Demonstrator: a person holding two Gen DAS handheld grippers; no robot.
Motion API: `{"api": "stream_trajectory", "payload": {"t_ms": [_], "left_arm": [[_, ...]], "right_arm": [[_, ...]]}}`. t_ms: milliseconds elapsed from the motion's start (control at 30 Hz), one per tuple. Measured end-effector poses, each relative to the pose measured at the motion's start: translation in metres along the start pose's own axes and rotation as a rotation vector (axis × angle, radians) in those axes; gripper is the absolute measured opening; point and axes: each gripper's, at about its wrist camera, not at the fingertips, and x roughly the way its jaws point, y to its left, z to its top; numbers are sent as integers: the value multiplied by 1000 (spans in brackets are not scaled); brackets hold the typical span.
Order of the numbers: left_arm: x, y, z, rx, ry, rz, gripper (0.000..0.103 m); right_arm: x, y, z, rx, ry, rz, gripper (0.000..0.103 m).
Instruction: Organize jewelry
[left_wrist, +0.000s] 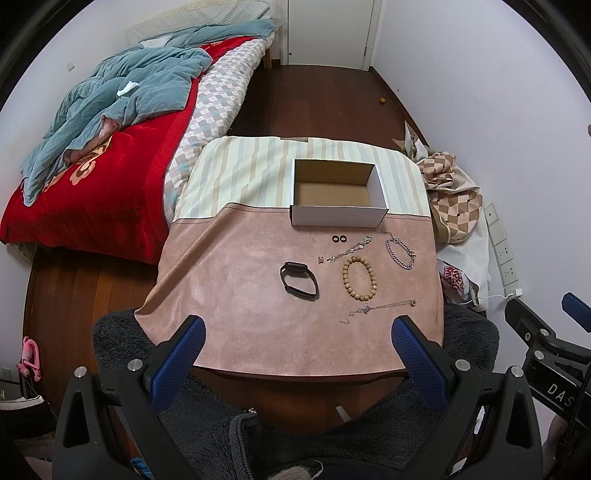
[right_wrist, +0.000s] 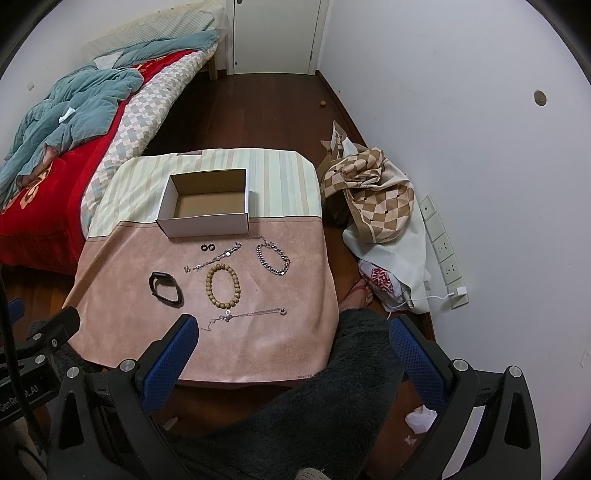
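Observation:
An open, empty white cardboard box (left_wrist: 338, 218) (right_wrist: 207, 223) stands at the back of a small cloth-covered table (left_wrist: 240, 295) (right_wrist: 280, 332). In front of it lie a black wristband (left_wrist: 298, 282) (right_wrist: 165, 288), a wooden bead bracelet (left_wrist: 359, 277) (right_wrist: 222, 282), a silver chain bracelet (left_wrist: 400, 250) (right_wrist: 273, 258), two small black rings (left_wrist: 339, 238) (right_wrist: 207, 246), a thin chain bracelet (left_wrist: 349, 249) (right_wrist: 218, 256) and a thin necklace (left_wrist: 380, 308) (right_wrist: 247, 314). My left gripper (left_wrist: 297, 330) is open and empty above the table's near edge. My right gripper (right_wrist: 293, 330) is open and empty, near the table's front right corner.
A bed (left_wrist: 110, 147) with a red blanket and blue quilt stands left of the table. A checked cloth heap and bags (right_wrist: 380, 206) lie on the floor to the right, by a wall with sockets (right_wrist: 443, 251). A dark fleece garment (right_wrist: 332, 406) lies below the grippers.

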Motion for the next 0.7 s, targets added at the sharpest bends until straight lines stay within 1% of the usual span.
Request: {"api": "stream_trajectory", "payload": {"t_ms": [700], "left_arm": [[0, -2, -2, 1, -2, 0, 103]], "right_arm": [[1, 0, 1, 1, -1, -1, 103]]}}
